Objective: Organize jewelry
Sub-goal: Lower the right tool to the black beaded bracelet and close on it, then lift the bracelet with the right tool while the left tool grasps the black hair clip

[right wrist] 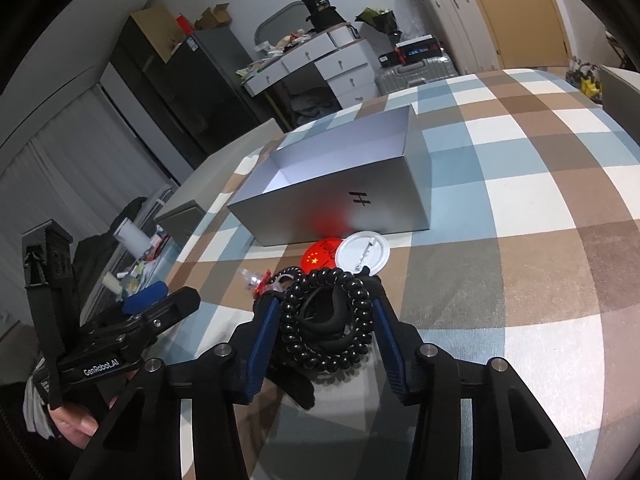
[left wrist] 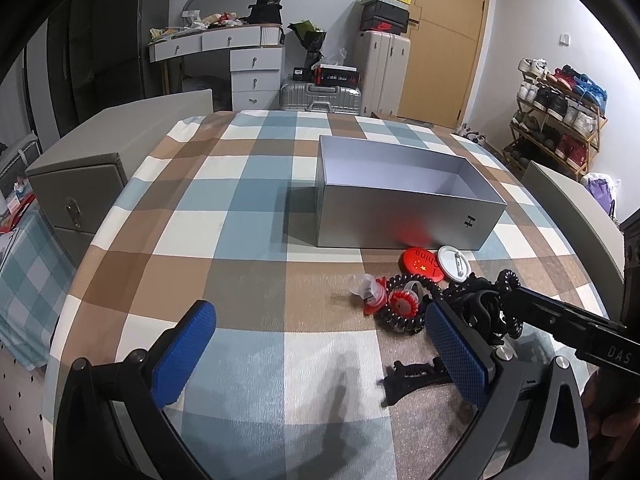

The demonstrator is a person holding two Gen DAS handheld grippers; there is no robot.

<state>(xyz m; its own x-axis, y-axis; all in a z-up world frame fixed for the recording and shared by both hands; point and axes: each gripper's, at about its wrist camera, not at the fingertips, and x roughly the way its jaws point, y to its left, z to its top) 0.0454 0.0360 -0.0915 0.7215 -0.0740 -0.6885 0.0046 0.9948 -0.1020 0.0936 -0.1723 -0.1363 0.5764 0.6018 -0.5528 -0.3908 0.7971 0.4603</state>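
Note:
A pile of small items lies on the checkered tablecloth in front of an open grey box (left wrist: 400,216) (right wrist: 340,200): a red badge (left wrist: 422,264) (right wrist: 318,254), a white badge back (left wrist: 454,263) (right wrist: 362,254), red and clear rings (left wrist: 402,300), black spiral hair ties (right wrist: 324,320) (left wrist: 486,304) and a black hair clip (left wrist: 416,378). My right gripper (right wrist: 325,316) is closed around the black spiral hair ties. My left gripper (left wrist: 316,344) is open and empty, its right finger beside the pile.
A grey storage box (left wrist: 76,196) stands at the table's left edge. A grey chair back (left wrist: 568,200) is at the right edge. Suitcases, a desk and a shoe rack stand beyond the table.

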